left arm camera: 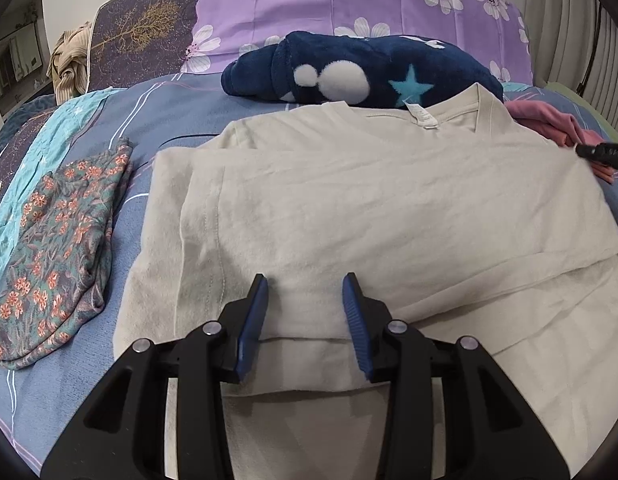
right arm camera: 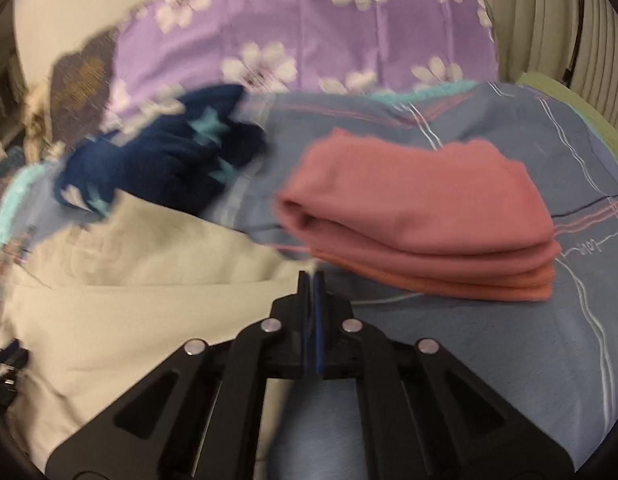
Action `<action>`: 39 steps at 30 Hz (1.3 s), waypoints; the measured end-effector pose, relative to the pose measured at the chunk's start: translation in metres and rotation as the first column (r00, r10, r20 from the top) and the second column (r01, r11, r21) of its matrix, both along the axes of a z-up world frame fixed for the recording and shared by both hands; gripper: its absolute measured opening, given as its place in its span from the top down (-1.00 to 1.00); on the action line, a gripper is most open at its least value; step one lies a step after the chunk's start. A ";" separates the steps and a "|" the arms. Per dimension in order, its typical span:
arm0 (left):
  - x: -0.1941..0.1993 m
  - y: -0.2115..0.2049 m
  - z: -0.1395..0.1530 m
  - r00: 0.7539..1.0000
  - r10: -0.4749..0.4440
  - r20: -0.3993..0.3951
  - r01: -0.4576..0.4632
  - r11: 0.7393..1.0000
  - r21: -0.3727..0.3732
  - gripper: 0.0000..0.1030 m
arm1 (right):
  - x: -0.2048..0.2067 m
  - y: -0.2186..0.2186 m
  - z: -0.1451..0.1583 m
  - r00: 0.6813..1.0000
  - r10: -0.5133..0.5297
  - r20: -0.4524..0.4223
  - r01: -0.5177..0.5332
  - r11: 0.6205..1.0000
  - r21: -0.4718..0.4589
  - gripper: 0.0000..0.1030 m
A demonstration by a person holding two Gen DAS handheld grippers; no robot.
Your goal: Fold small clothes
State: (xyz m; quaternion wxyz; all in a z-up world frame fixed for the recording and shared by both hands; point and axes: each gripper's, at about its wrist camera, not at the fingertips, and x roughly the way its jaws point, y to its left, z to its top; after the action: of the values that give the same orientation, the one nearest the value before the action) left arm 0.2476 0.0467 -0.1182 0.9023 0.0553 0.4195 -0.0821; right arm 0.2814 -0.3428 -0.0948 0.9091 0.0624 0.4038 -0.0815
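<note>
A cream t-shirt (left arm camera: 369, 208) lies flat on the blue bed sheet (left arm camera: 177, 112), its sides folded in and its collar at the far end. My left gripper (left arm camera: 305, 284) is open and empty, just above the shirt's near part. In the blurred right wrist view my right gripper (right arm camera: 311, 276) has its fingers together at the shirt's right edge (right arm camera: 149, 280); whether cloth is pinched I cannot tell. The right gripper's tip also shows in the left wrist view (left arm camera: 601, 154) by the shirt's far right corner.
A folded floral garment (left arm camera: 61, 248) lies left of the shirt. A folded pink garment (right arm camera: 425, 216) lies to its right. A navy fleece with stars (left arm camera: 357, 70) and a purple flowered pillow (left arm camera: 349, 4) sit behind. A radiator (left arm camera: 589, 40) is at the right.
</note>
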 end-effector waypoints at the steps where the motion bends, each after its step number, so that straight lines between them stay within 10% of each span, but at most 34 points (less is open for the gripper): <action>1: 0.000 0.000 0.000 1.000 0.000 0.001 0.000 1.000 -0.003 0.21 | 0.003 -0.009 -0.009 0.998 -0.053 -0.034 0.051 0.998 -0.045 1.00; 5: 0.000 0.001 0.001 1.000 -0.001 0.001 0.001 1.000 -0.008 0.21 | -0.019 -0.031 -0.014 0.998 -0.063 -0.019 0.065 0.990 0.122 0.99; 9: -0.001 0.000 0.001 1.000 -0.001 0.003 0.001 1.000 -0.001 0.21 | -0.074 0.012 0.010 0.981 0.169 0.094 -0.188 0.950 0.251 0.92; 14: -0.001 0.002 0.001 1.000 -0.001 0.002 0.001 1.000 -0.016 0.21 | -0.102 0.058 -0.039 0.962 0.264 -0.073 -0.263 0.964 0.022 1.00; 26: -0.044 0.045 0.016 0.999 0.037 -0.037 -0.044 0.980 -0.193 -0.09 | -0.162 0.048 -0.028 0.974 0.224 -0.017 -0.221 0.971 0.090 1.00; 39: -0.081 0.106 0.016 0.991 0.119 -0.053 -0.127 0.973 -0.193 -0.24 | -0.187 0.059 -0.012 0.965 0.260 0.017 -0.260 0.958 0.123 0.78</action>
State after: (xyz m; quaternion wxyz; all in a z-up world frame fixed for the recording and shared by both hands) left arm 0.1668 0.1524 -0.1023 0.8979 -0.0616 0.4305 -0.0679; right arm 0.0942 -0.2839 -0.1064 0.9063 0.0651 0.4126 0.0641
